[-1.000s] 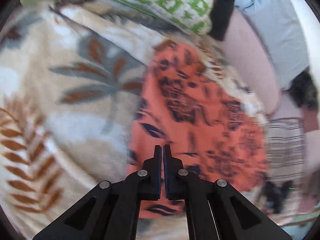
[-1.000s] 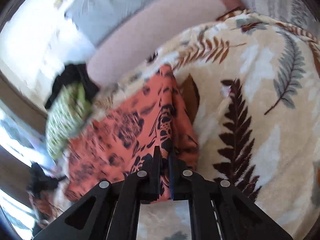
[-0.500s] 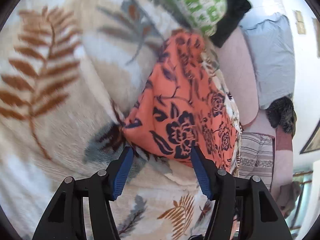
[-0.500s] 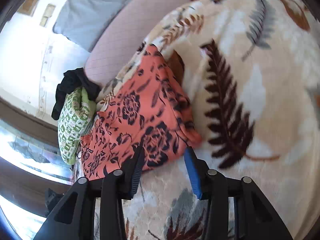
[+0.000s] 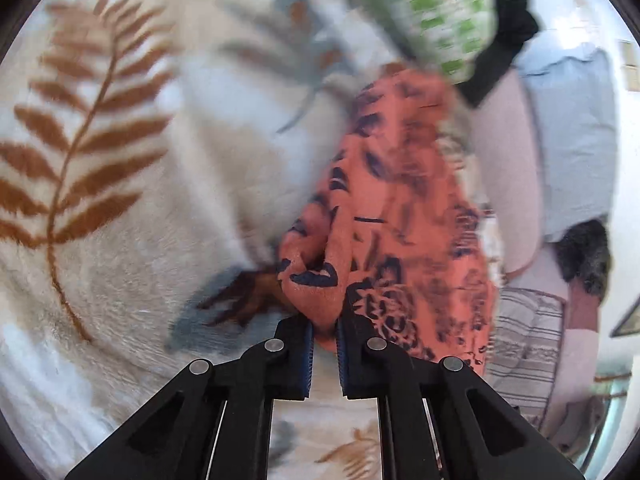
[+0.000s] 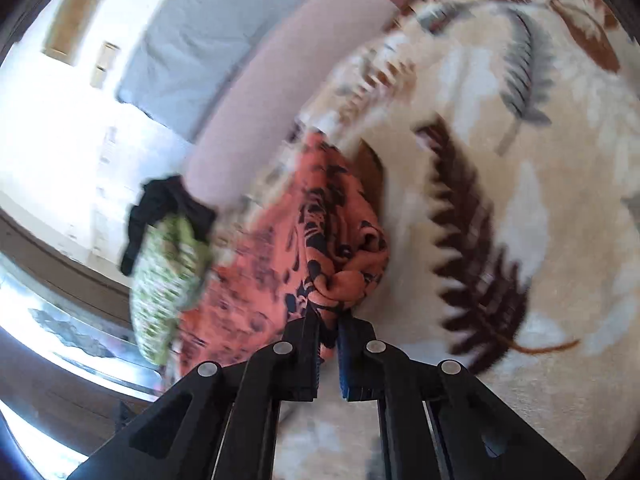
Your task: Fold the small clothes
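**Inspector A:** Item under inspection: 1 coral-orange garment of soft fabric with a dark navy flower print [image 5: 400, 208], lying on a cream fleece blanket with brown and grey fern leaves [image 5: 132, 216]. In the left wrist view it runs from centre toward 1 o'clock. State of the 2 claws?

**Inspector B:** Left claw [image 5: 325, 330]: jaws closing, nearly together, with a bunched near corner of the garment between the blue pads. Right claw [image 6: 329, 330]: narrow, pinched on the opposite near corner, cloth gathered into a knot just ahead of the tips.

**Inspector A:** Surroundings?

**Inspector B:** A green-and-white patterned bundle [image 5: 444, 12] and a black cloth [image 5: 504, 28] lie just beyond the garment's far end, at 1 o'clock. Both views are blurred there.

**Inspector A:** Risks, in your judgement?

**Inspector B:** 3. First, each pinch takes crumpled cloth, not a flat edge, so the fold may come out lumpy. Second, the left grip looks shallow; a quick lift could pull the corner free. Third, a pad may have caught blanket pile, which would drag the blanket along.
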`<action>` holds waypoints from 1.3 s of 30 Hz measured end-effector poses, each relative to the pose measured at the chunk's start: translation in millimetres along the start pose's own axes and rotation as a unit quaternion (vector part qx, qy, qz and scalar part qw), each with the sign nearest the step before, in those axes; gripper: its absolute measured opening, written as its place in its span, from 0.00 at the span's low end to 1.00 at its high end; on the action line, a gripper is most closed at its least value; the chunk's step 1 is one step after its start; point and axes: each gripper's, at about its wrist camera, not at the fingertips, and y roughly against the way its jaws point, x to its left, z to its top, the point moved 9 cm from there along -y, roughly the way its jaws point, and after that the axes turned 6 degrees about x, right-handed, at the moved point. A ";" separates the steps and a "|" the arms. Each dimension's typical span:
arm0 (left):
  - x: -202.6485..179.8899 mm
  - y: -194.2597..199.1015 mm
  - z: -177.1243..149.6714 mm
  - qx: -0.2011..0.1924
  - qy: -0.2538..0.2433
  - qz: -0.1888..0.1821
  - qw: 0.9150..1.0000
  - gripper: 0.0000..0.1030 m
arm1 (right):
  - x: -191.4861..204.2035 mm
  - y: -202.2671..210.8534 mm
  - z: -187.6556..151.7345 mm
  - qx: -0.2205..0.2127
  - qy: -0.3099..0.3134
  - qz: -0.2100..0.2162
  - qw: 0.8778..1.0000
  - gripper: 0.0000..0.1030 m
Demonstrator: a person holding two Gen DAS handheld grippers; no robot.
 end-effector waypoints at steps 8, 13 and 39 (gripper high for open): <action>-3.9 53.6 -15.9 -0.010 -0.091 -0.014 0.996 0.14 | -4.9 37.8 13.0 -0.032 0.016 -0.029 0.999 0.20; -47.8 78.2 16.3 -0.066 -0.167 0.061 0.982 0.54 | 16.4 38.5 65.1 -0.057 0.038 -0.034 0.997 0.46; -147.8 -52.5 176.3 -0.044 -0.115 0.141 0.982 0.10 | 47.8 -79.1 150.9 -0.037 0.100 -0.122 0.987 0.22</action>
